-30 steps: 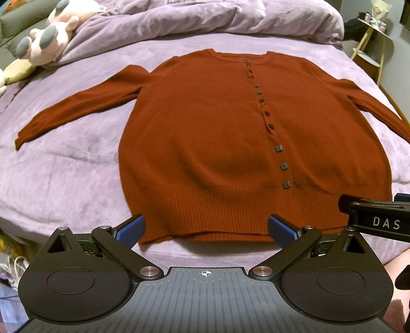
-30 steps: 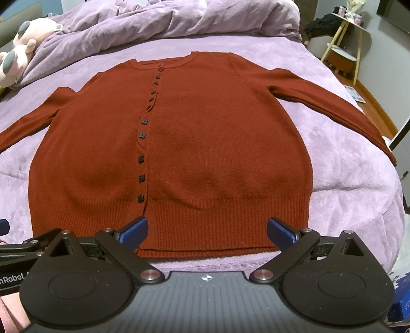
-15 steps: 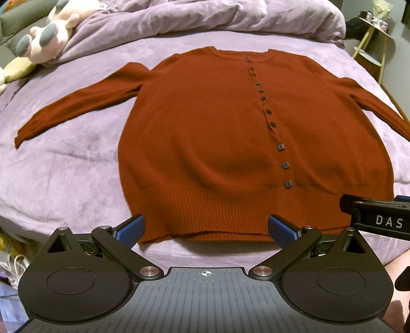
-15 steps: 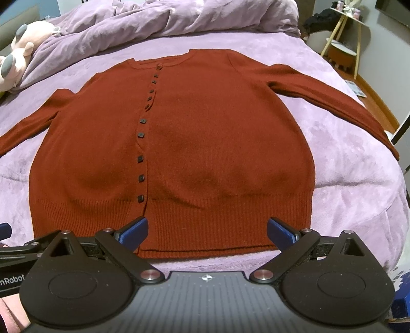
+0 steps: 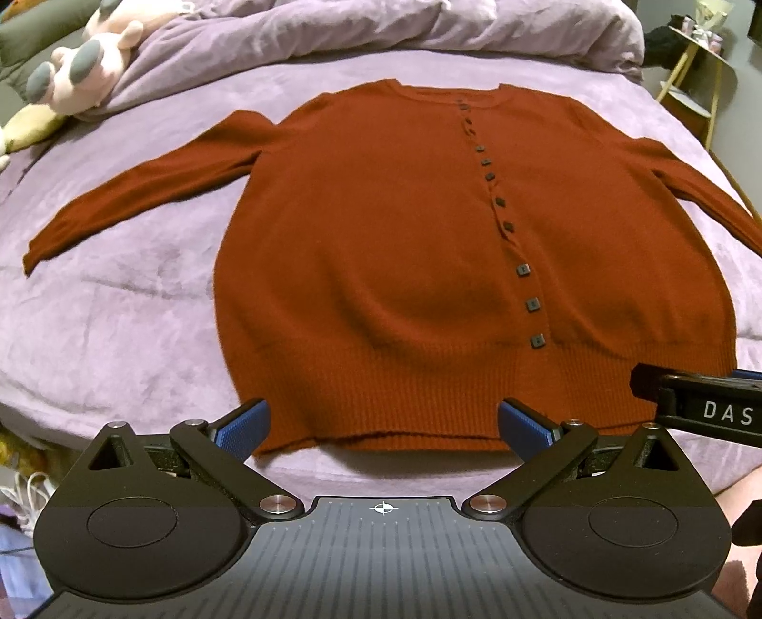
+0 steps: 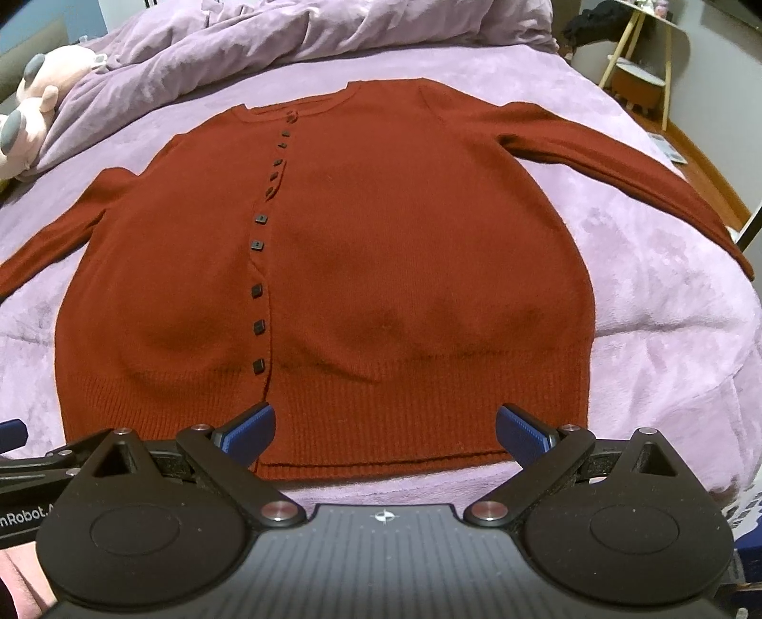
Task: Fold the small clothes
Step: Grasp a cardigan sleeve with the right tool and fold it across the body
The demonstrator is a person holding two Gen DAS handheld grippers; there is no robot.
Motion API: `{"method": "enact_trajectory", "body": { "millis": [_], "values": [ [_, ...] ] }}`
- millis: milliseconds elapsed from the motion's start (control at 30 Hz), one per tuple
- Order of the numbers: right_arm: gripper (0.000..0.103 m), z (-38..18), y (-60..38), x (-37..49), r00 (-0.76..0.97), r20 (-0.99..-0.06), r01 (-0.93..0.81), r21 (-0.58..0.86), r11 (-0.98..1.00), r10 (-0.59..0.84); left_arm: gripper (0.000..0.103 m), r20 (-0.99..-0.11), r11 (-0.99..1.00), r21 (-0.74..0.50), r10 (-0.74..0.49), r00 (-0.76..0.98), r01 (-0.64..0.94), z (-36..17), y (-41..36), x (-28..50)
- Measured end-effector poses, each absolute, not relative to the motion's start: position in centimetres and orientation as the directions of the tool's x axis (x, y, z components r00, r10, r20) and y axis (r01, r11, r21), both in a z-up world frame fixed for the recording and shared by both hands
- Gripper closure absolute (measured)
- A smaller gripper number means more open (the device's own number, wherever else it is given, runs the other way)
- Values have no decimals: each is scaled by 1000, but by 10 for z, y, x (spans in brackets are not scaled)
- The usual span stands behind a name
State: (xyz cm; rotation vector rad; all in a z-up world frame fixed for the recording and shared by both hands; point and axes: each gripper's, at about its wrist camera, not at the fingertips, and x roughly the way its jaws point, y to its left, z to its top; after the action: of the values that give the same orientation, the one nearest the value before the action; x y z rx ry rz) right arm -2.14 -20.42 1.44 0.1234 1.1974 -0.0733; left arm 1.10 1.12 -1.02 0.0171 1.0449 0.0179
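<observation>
A rust-red buttoned cardigan (image 5: 381, 247) (image 6: 362, 266) lies flat, front up, on a purple bed, both sleeves spread out to the sides. Its ribbed hem faces me. My left gripper (image 5: 381, 421) hovers open just in front of the hem's left half, blue pads wide apart with nothing between them. My right gripper (image 6: 386, 426) stands open in the same way before the hem's right half. The right gripper's body (image 5: 705, 404) shows at the right edge of the left wrist view. The left gripper's body (image 6: 19, 457) shows at the left edge of the right wrist view.
A rumpled purple duvet (image 5: 381, 24) is piled at the head of the bed. A pink plush toy (image 5: 90, 62) (image 6: 28, 104) lies at the far left. A small wooden stool (image 6: 638, 85) and side table (image 5: 695, 52) stand on the floor to the right.
Both grippers have drifted slightly; the right wrist view tilted a little, so the cardigan looks a bit rotated. The cardigan itself has not moved and both grippers stay open.
</observation>
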Motion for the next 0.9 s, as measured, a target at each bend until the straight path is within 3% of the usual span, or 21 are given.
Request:
{"method": "enact_trajectory", "body": {
  "millis": [133, 233, 333, 433, 600, 633, 733, 867, 900],
  "values": [
    [4, 14, -219, -20, 418, -901, 115, 178, 977, 115, 0, -864, 1000, -8, -8, 504, 3, -10, 13, 18],
    [4, 16, -258, -19, 563, -802, 140, 329, 934, 198, 0, -855, 999, -34, -37, 517, 15, -8, 15, 29],
    [4, 18, -310, -21, 734, -674, 227, 362, 904, 86, 0, -844, 999, -41, -43, 535, 16, -6, 16, 45],
    [4, 11, -373, -11, 798, -602, 301, 428, 852, 21, 0, -831, 999, -50, -51, 553, 17, -6, 12, 70],
    [5, -26, -496, 11, 778, -623, 531, 584, 614, -80, 0, -807, 999, -48, -43, 588, 7, -14, 2, 114],
    [14, -37, -518, 12, 769, -630, 576, 607, 548, -110, 0, -809, 999, -37, -31, 586, 1, -17, -1, 124],
    [58, -70, -567, 10, 739, -658, 660, 667, 344, -141, 0, -816, 999, -35, -29, 578, 0, -26, -9, 145],
    [88, -108, -602, 2, 731, -661, 682, 720, 130, -171, 0, -819, 999, -38, -24, 573, -13, -36, -12, 162],
    [89, -114, -604, 1, 728, -661, 683, 723, 106, -181, 0, -822, 999, -42, -27, 569, -13, -39, -11, 165]
  ]
}}
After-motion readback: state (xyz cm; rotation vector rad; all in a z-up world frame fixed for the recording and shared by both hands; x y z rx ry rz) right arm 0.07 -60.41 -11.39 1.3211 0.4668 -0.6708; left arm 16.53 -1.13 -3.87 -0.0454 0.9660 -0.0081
